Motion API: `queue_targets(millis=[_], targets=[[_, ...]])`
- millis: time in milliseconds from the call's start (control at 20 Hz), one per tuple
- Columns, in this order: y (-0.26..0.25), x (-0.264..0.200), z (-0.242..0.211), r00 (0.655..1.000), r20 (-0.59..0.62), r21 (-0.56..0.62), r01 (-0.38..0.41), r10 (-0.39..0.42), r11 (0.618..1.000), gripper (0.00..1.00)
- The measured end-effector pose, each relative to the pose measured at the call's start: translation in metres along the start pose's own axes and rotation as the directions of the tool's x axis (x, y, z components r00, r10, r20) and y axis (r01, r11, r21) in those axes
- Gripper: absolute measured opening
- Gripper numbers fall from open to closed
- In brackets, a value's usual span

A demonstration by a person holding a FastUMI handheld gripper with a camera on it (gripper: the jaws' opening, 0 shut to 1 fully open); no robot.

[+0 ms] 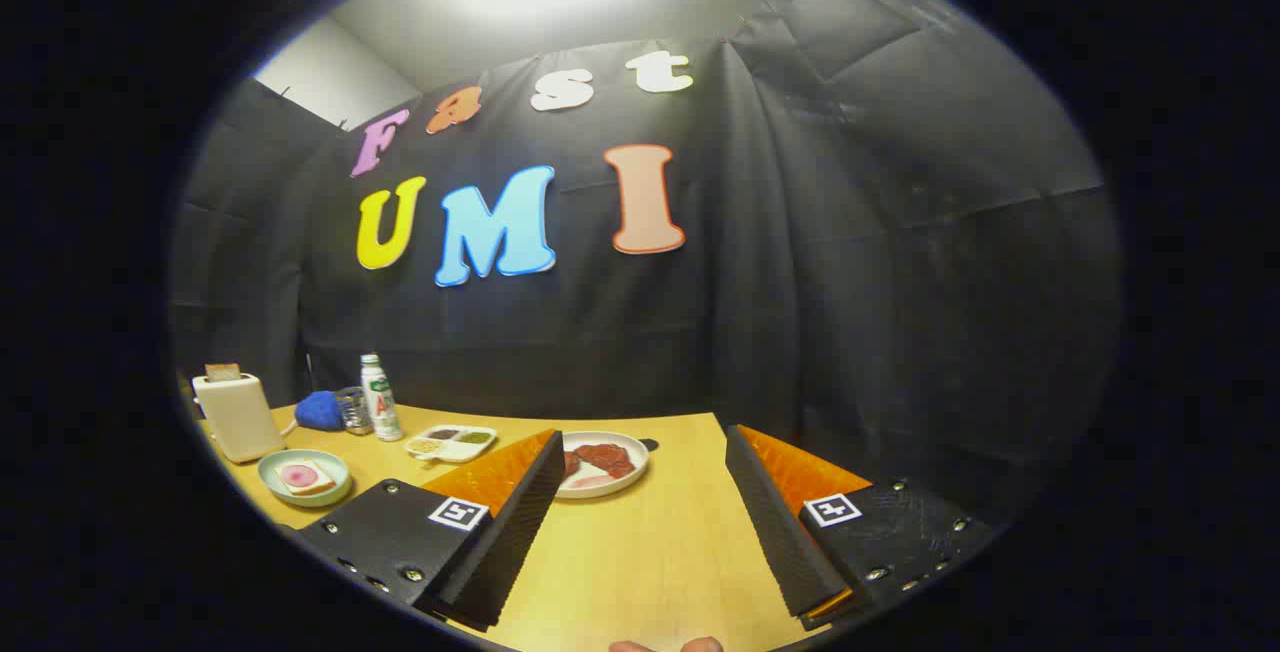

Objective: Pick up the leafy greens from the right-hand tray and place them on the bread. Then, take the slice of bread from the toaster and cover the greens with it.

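My gripper [642,452] is open above the wooden table [650,552], its two orange-and-black fingers [520,512] spread wide with nothing between them. Just ahead, partly behind the left finger, lies a white round plate [632,477] holding dark red leafy pieces [605,457]. Far off to the left, a pale green plate [335,488] carries a slice of bread [305,477] with a pink round topping. Behind it stands a cream toaster [237,419] with a bread slice [222,371] poking out of its slot.
A white divided tray [452,443] with small portions sits between the two plates. Behind it stand a white bottle [380,397], a small glass jar [352,410] and a blue cloth [320,410]. The booth's black wall closes the table's far edge. A person's fingertips [665,646] show beneath the gripper.
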State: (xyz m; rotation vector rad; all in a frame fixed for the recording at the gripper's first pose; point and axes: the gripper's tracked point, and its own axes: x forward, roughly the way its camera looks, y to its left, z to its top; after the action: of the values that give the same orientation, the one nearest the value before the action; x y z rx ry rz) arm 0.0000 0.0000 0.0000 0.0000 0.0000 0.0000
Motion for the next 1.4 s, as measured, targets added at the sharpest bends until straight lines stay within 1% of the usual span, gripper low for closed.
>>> queue_targets(millis=[100, 200, 300, 450, 650, 800, 1050, 1300, 1400], targets=[[0.027, -0.028, 0.023, 0.999, 0.041, -0.072, -0.006, 0.009, 0.997, 0.99], [0.062, -0.051, 0.037, 0.997, 0.061, -0.135, -0.034, 0.042, 0.990, 0.99], [0.095, -0.068, 0.038, 0.994, 0.049, -0.152, -0.084, 0.093, 0.985, 0.99], [0.127, -0.083, 0.031, 0.988, 0.027, -0.138, -0.145, 0.150, 0.980, 0.99], [0.153, -0.088, -0.003, 0.975, -0.065, -0.127, -0.218, 0.212, 0.968, 0.99], [0.171, -0.089, -0.040, 0.950, -0.162, -0.076, -0.282, 0.267, 0.956, 0.99], [0.181, -0.092, -0.065, 0.929, -0.223, -0.032, -0.310, 0.295, 0.950, 0.99], [0.193, -0.081, -0.087, 0.913, -0.277, -0.036, -0.320, 0.298, 0.947, 0.99], [0.199, -0.074, -0.101, 0.898, -0.321, -0.035, -0.328, 0.300, 0.944, 0.99]])
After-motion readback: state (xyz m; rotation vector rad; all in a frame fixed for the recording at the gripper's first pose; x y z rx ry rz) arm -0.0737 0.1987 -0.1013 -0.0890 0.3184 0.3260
